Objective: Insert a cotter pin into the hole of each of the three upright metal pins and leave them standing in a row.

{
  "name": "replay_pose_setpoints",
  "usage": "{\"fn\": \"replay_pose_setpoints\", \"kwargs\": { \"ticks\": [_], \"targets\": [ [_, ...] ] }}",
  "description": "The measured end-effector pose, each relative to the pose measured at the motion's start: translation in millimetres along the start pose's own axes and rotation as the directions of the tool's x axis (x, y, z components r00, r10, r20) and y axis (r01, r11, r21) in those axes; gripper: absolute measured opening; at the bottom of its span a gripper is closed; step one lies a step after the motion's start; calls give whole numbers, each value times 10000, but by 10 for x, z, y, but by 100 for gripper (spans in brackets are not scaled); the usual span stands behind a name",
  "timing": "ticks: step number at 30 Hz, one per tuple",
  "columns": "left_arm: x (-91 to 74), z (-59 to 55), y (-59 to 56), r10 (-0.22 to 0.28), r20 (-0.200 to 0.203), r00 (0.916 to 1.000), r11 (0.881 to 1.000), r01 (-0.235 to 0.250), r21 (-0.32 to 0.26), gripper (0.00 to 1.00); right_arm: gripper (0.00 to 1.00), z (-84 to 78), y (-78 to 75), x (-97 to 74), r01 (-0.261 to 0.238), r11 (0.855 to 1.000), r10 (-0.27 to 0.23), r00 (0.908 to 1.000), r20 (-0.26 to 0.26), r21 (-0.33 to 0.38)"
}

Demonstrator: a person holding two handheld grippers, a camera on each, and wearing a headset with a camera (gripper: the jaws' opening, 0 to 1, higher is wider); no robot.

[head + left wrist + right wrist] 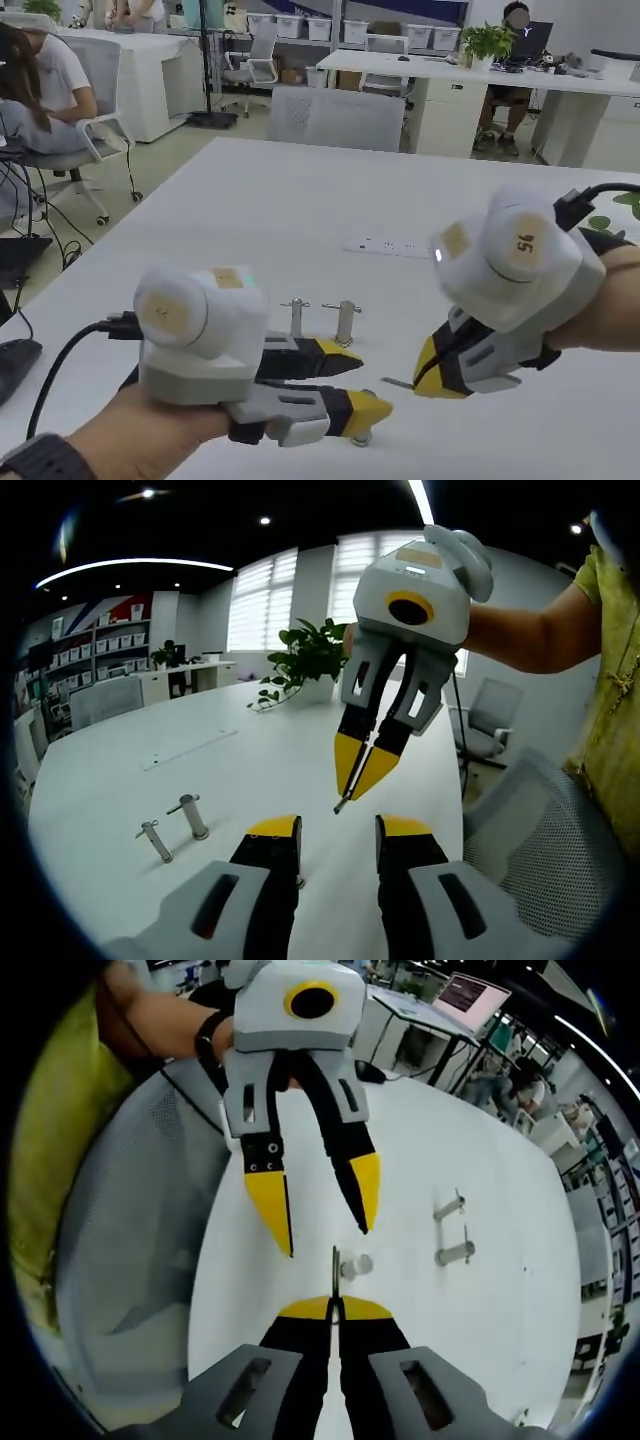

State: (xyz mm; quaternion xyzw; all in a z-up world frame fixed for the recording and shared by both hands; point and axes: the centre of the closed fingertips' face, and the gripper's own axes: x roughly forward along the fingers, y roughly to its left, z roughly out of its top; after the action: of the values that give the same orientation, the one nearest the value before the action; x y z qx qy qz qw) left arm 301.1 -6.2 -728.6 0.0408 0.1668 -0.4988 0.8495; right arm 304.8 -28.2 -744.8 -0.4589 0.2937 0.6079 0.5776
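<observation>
Right gripper view: your right fingers (365, 1310) pinch a cotter pin (334, 1263), left fingers (268, 1200) gape; next, thread the metal pin (356, 1265) just ahead.

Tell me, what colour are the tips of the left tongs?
Yellow. The right gripper view shows the left tongs best.

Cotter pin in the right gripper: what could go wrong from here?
The cotter pin is thin and pinched at one end by the right gripper; missing the hole could bend it.
The third metal pin sits unclamped by the open left gripper; a push may tip it.
The two finished pins stand close behind; a stray sweep could topple them.
</observation>
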Motion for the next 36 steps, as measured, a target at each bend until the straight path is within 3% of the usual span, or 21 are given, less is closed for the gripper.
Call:
{"fn": "replay_pose_setpoints", "kwargs": {
  "ticks": [14,36],
  "targets": [
    [71,8,-54,-266,-122,9996,9996,267,92,10,2,82,63,9,-91,9995,92,9999,57,-292],
    [98,-19,-72,-515,-333,9981,9982,504,-316,2,2,128,82,24,52,9968,-45,10000,86,-797]
  ]
}}
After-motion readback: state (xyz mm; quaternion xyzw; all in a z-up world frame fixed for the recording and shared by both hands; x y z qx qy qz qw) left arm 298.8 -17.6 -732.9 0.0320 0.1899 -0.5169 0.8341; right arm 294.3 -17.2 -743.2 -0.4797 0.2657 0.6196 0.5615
